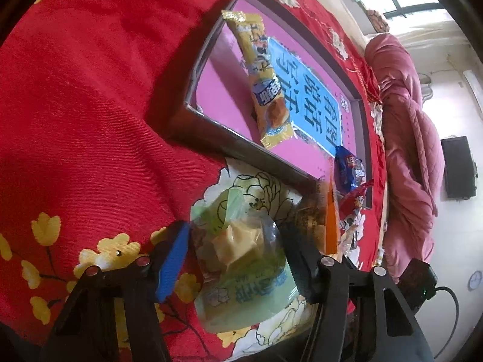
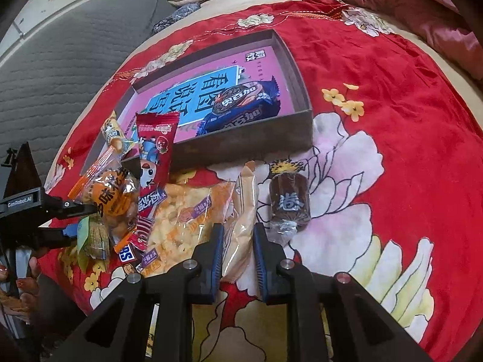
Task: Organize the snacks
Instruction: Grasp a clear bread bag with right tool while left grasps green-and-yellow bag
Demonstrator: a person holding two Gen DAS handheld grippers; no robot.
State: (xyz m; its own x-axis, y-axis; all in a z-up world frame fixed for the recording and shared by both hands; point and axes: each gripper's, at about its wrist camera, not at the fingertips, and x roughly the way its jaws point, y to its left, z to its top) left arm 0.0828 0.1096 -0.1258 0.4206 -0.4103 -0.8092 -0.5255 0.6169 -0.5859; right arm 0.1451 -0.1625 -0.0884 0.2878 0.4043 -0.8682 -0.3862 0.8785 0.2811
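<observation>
A shallow grey box [image 2: 273, 138] with a pink printed floor lies on a red flowered cloth [image 2: 377, 69].

Contents of the box:
- A yellow packet [image 1: 265, 81] lies lengthwise across the pink floor and the blue panel printed on it.
- A blue biscuit packet [image 2: 241, 105] lies toward the right end in the right wrist view.
- A red packet [image 2: 155, 147] leans over the near wall, partly in and partly out.

Outside the box, on the cloth along its near side:
- A pile of loose snacks, among them an orange bag [image 2: 114, 193] and a clear popcorn bag [image 2: 184, 214].
- A dark wrapped roll [image 2: 288, 200] lies alone to the right of the pile.

Right gripper [image 2: 238, 241]: jaws drawn together, clamped on a pale cream packet [image 2: 241, 226] that lies between the popcorn bag and the roll.

Left gripper [image 1: 235, 256]: jaws part-way apart, with a pale green packet [image 1: 241, 274] between them. Whether the pads press on it I cannot tell. This packet lies on the cloth just outside the box's near corner.
</observation>
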